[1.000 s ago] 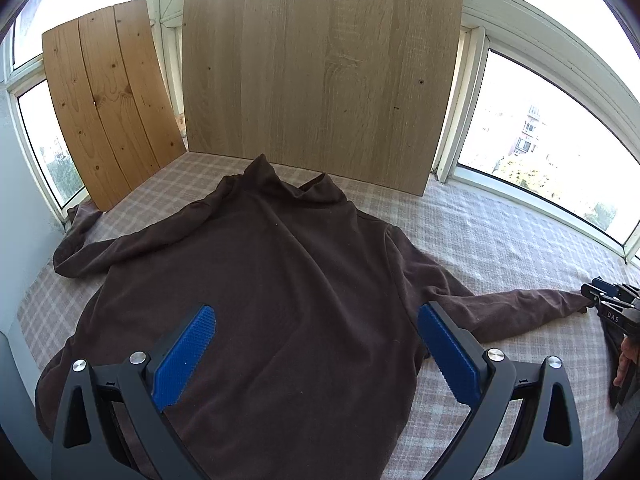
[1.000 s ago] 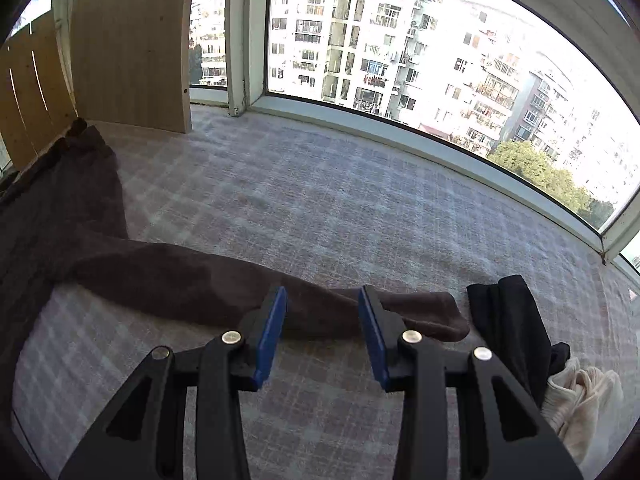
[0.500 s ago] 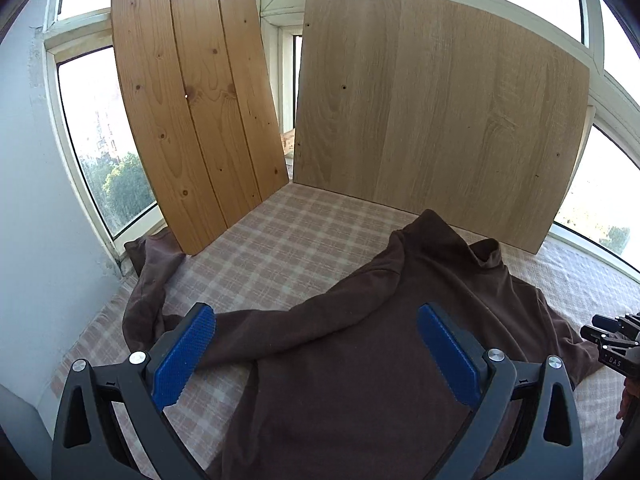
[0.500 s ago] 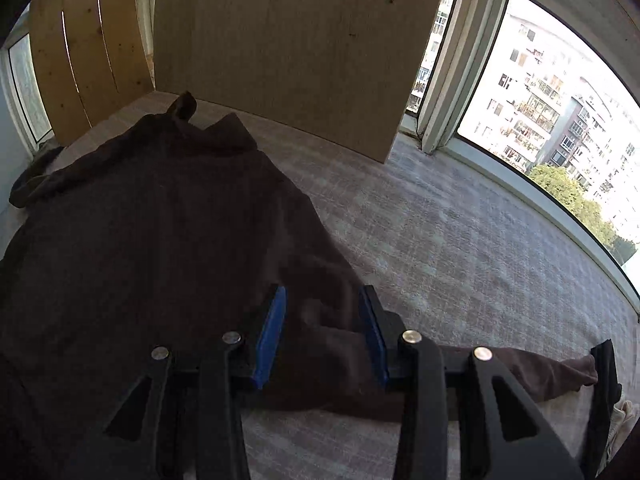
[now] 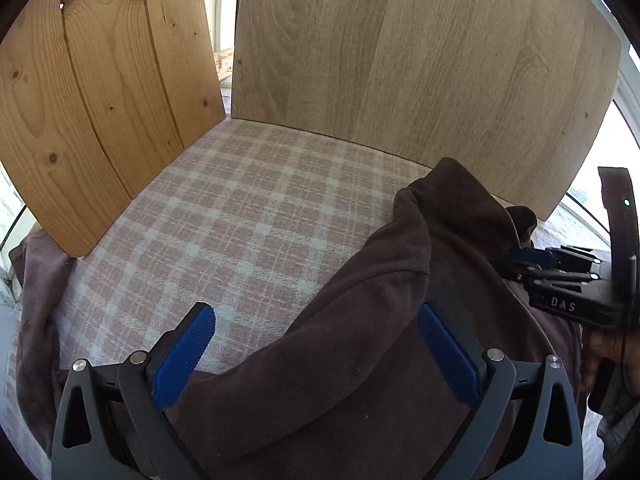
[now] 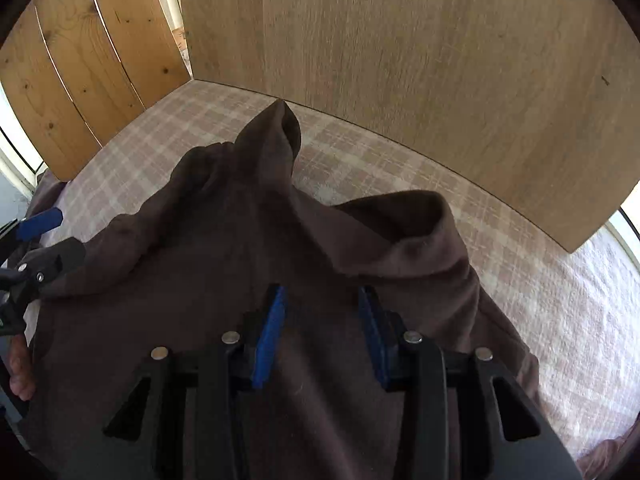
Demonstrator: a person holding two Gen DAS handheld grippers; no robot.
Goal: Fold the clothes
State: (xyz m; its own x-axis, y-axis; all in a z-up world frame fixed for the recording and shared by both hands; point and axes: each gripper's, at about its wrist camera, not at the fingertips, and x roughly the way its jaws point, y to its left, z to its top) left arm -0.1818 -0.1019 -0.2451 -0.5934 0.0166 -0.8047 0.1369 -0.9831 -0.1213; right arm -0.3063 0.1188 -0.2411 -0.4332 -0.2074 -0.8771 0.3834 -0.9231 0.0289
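Observation:
A dark brown long-sleeved sweater (image 5: 380, 340) lies spread on a pink checked cloth (image 5: 240, 220); its high collar (image 6: 280, 136) points toward the back boards. My left gripper (image 5: 316, 344) is open wide, low over the sweater's left shoulder and sleeve. My right gripper (image 6: 322, 320) is open with a narrower gap, empty, low over the sweater's upper body just below the collar (image 6: 416, 232). The right gripper also shows at the right edge of the left wrist view (image 5: 560, 276). The left gripper's blue fingertips (image 6: 40, 220) show at the left edge of the right wrist view.
Two wooden boards stand upright at the back: a planked pine one (image 5: 100, 100) on the left and a pale oak one (image 5: 420, 60) behind the collar. Bright windows lie beyond. The cloth's left edge (image 5: 36, 300) drops off beside the pine board.
Both grippers have swung from the sleeves toward the sweater's neck and moved lower and closer. The right gripper left the right sleeve cuff and now hovers over the chest below the collar.

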